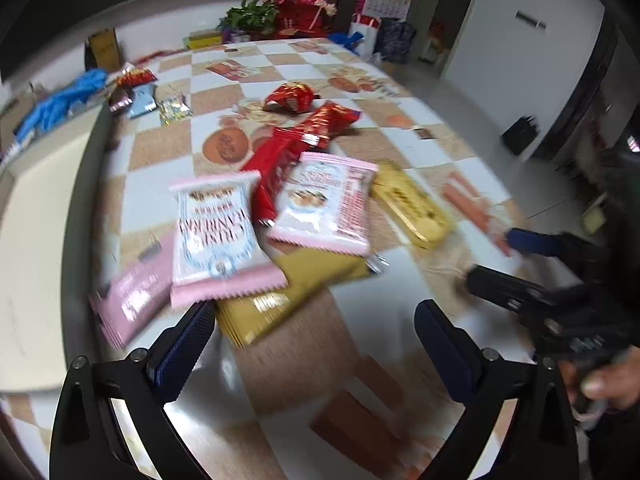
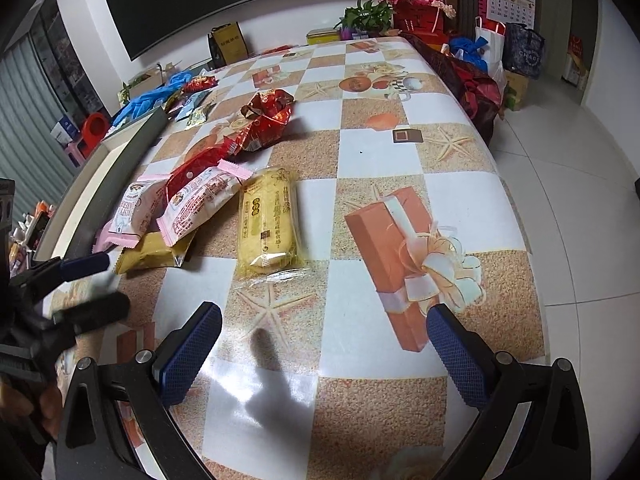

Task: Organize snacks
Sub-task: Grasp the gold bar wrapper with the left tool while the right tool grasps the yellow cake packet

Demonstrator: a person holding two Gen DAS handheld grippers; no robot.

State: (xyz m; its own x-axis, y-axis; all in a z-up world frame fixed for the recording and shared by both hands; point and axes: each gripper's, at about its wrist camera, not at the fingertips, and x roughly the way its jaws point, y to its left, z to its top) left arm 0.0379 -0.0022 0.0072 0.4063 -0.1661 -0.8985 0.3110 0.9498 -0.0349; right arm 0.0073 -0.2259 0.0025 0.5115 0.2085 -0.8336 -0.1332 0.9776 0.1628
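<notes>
Snack packets lie in a loose pile on the checkered table (image 2: 380,152). Pink-and-white packets (image 1: 216,232) (image 1: 328,204) overlap a gold packet (image 1: 280,292) and a long red packet (image 1: 276,168). A yellow packet (image 2: 268,220) lies apart beside the pile; in the left wrist view it (image 1: 412,204) lies right of the pile. A crumpled red bag (image 2: 268,116) lies further back. My left gripper (image 1: 316,340) is open and empty just short of the gold packet. My right gripper (image 2: 324,348) is open and empty above bare table, short of the yellow packet.
A cream tray with a dark rim (image 1: 36,216) borders the table's left side. Small sweets (image 1: 140,96) and blue gloves (image 1: 60,100) lie at the far left. Flowers (image 2: 404,4), boxes and bags (image 2: 492,44) stand past the far edge. White floor (image 2: 580,200) lies right of the table.
</notes>
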